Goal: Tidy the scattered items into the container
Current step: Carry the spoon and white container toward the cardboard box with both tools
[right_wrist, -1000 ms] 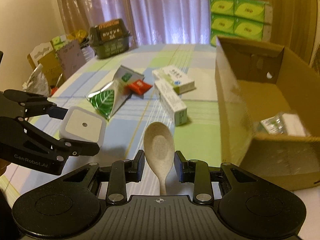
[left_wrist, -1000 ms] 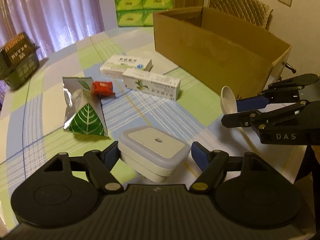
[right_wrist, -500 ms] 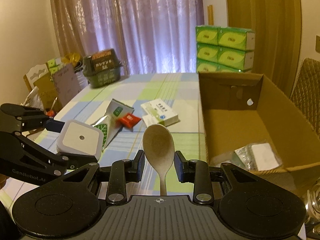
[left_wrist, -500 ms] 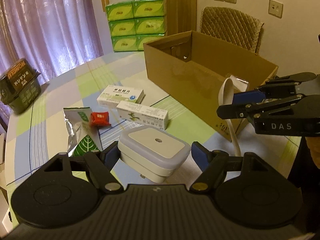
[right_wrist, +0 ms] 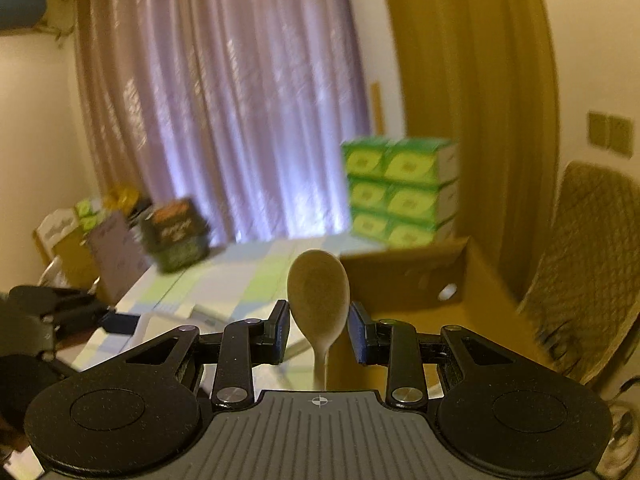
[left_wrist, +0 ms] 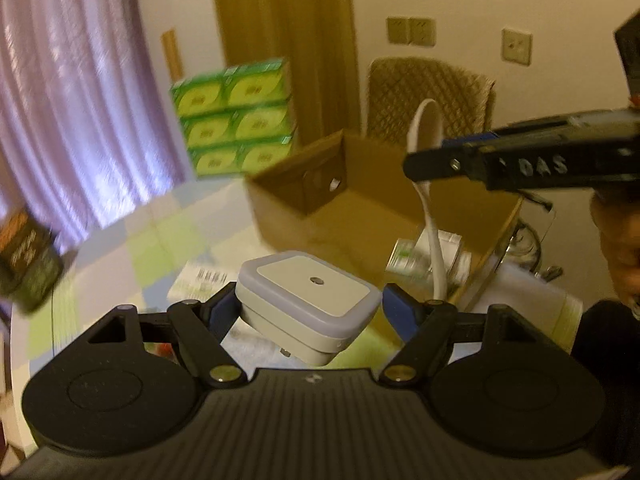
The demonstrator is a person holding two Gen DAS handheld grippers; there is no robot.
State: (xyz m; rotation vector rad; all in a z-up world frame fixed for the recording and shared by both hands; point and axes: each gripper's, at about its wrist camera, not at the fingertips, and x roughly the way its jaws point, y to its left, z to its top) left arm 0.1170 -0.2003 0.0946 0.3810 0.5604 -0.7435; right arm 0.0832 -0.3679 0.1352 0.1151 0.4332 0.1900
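1. The left gripper (left_wrist: 308, 310) has its jaws clamped on the white plug-in night light (left_wrist: 308, 300), held in the air above the checked worktop (left_wrist: 160, 236), short of the near wall of the cardboard box (left_wrist: 360, 208).
2. Under the night light a white carton (left_wrist: 200, 280) lies on the worktop (blurred, so its print cannot be read); by my reading it is among the items not yet tidied.
3. The box stands open at the worktop's far right corner, and at least one pale packet (left_wrist: 408, 254) already lies on its floor.
4. The right gripper (right_wrist: 318, 330) has its jaws shut on the neck of the pale spoon (right_wrist: 318, 300), bowl upward; in the left wrist view the handle hangs down over the box opening.
5. The step in hand looks like the carry to the box, both items lifted at once.
6. Next, I judge, each gripper needs to be fully over the opening and lowered a little before its jaws part; the night light must first clear the near wall.
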